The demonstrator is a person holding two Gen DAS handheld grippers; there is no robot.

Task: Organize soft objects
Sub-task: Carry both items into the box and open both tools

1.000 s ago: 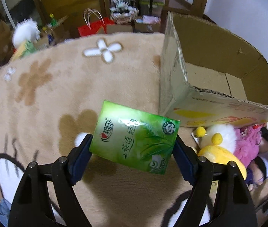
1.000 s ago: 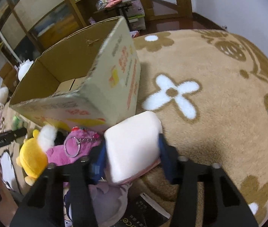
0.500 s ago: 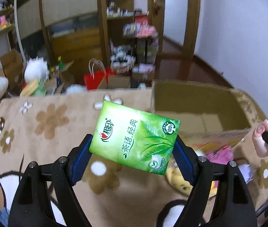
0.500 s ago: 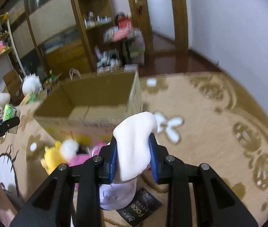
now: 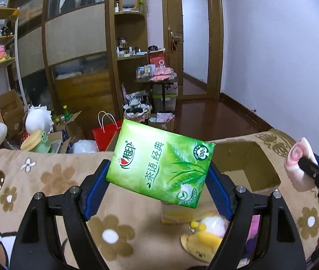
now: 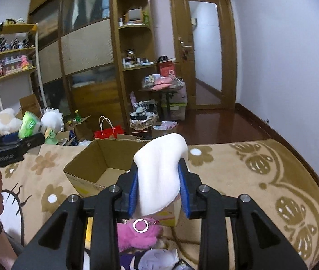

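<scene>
- Your left gripper [image 5: 159,180] is clamped on the green tissue pack [image 5: 160,165], blue pads pressing its two short ends; the pack hangs tilted, its right end lower.
- Your right gripper [image 6: 159,191] squeezes the white roll [image 6: 159,175] between its blue pads; the roll bulges up above the jaws and curls forward at the top.
- From the left view you see that roll's end [image 5: 297,164], with a pink spiral on it, at the right edge.
- From the right view your left gripper shows at the left edge, with the pack [image 6: 27,121] seen edge-on.
- You hold both items up in the air, above the brown flowered rug [image 6: 238,180].
- Your box [image 6: 100,164] sits open on the rug, between and below the two grippers; its inside looks bare where it shows.
- Beside the box's near wall lie a yellow plush [image 5: 202,240] and a pink plush [image 6: 141,234], the pink one with a metal ring on it.
- A red bag [image 5: 105,132] stands past the rug's far edge.
</scene>
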